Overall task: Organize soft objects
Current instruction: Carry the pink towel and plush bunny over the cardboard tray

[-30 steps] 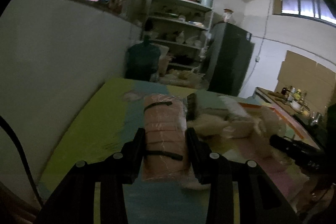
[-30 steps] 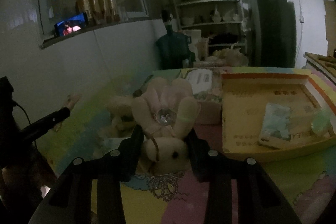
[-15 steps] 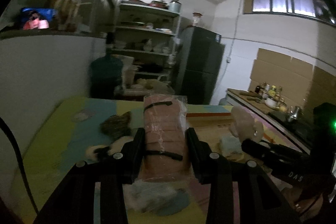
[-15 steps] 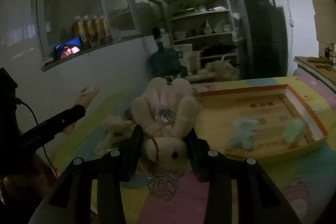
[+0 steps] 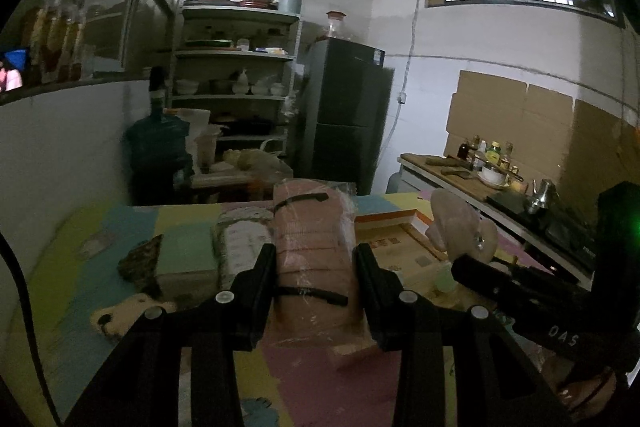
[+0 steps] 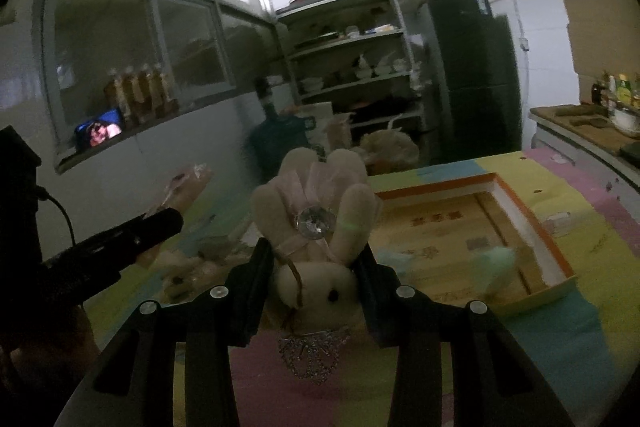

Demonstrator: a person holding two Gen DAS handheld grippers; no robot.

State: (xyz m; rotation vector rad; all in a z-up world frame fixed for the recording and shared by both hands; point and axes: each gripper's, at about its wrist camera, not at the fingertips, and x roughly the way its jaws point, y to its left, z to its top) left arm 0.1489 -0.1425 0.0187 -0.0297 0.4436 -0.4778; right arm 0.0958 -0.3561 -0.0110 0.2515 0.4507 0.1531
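My left gripper (image 5: pixel 314 263) is shut on a pink wrapped bundle (image 5: pixel 314 243) with black bands, held above the coloured mat. My right gripper (image 6: pixel 316 263) is shut on a cream plush bunny (image 6: pixel 316 223) with a round gem and a glittery pendant hanging below it. In the left wrist view the right gripper (image 5: pixel 460 259) with the bunny (image 5: pixel 456 223) is at the right. In the right wrist view the left gripper (image 6: pixel 160 223) with the bundle's tip (image 6: pixel 188 183) is at the left. An open cardboard box (image 6: pixel 532 227) with an orange rim lies on the mat to the right.
Several soft items lie on the mat: a packet (image 5: pixel 240 239), a dark patterned piece (image 5: pixel 140 259), a plush (image 5: pixel 120 315). Pale green pieces (image 6: pixel 494 263) sit in the box. Beyond stand shelves (image 5: pixel 236 75), a fridge (image 5: pixel 344 123), a water jug (image 5: pixel 156 143) and a counter (image 5: pixel 472 175).
Both grippers have swung rightward across the mat and risen a little, each keeping its item. The box has come nearer in both views, and the room's right side now shows.
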